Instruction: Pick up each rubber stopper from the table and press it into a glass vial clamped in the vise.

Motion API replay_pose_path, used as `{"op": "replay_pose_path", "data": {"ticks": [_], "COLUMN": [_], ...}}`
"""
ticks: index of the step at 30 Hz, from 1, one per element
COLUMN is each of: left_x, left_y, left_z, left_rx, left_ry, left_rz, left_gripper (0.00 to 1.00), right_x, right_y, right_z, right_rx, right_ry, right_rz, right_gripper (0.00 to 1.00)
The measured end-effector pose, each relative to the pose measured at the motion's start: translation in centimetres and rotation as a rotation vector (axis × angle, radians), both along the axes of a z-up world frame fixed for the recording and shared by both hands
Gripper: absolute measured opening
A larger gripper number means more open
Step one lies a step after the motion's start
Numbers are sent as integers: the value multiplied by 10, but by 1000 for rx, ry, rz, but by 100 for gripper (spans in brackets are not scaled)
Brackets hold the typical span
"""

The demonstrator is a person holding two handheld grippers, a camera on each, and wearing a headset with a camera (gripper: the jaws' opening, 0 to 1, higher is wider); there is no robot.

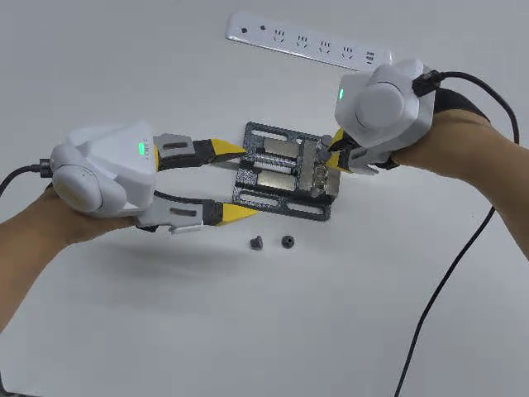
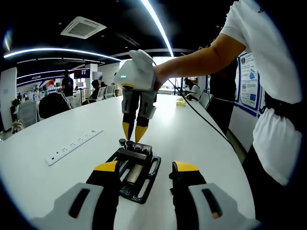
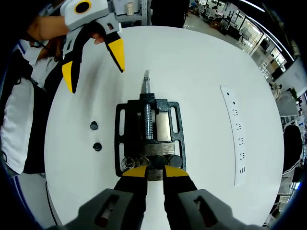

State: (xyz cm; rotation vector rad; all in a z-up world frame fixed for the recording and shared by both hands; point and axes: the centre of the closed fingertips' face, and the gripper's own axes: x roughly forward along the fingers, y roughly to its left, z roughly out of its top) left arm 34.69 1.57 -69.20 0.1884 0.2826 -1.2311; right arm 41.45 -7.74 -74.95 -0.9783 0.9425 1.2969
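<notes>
A black vise [image 1: 285, 172] lies mid-table with glass vials [image 3: 133, 162] clamped at one end. One vial carries a black stopper [image 3: 176, 160]. My right gripper [image 1: 336, 153] points down over the vial end. Its jaws stand nearly together, and the narrow gap between them [image 3: 155, 173] hides whatever may be inside. The right gripper [image 2: 133, 135] hangs just above the vials [image 2: 136, 147]. My left gripper [image 1: 245, 180] is open at the vise's screw end, with nothing between its jaws [image 2: 144, 167]. Two loose rubber stoppers [image 1: 256, 243] [image 1: 288, 241] lie on the table in front of the vise.
A white power strip [image 1: 310, 40] lies at the far side of the table. A black cable [image 1: 446, 281] trails from the right gripper across the table's right side. People sit at desks [image 2: 53, 103] far behind the table.
</notes>
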Motion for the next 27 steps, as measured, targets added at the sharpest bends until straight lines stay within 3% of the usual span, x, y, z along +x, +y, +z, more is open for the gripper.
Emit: {"op": "replay_pose_path", "data": {"ticks": [11, 21, 27], "left_x": [-5, -16, -25], "left_y": [-2, -2, -3], "left_z": [1, -3, -12], "left_rx": [3, 9, 31], "left_ry": [0, 8, 17], "left_rz": [4, 8, -1], "left_gripper": [42, 42, 40], "right_x": [-7, -27, -43], "right_y": [2, 6, 9], "right_z": [14, 20, 26], "right_rx": [72, 135, 164], "right_ry": [-27, -22, -20], "right_rz": [-24, -41, -43], "right_gripper": [14, 16, 16]}}
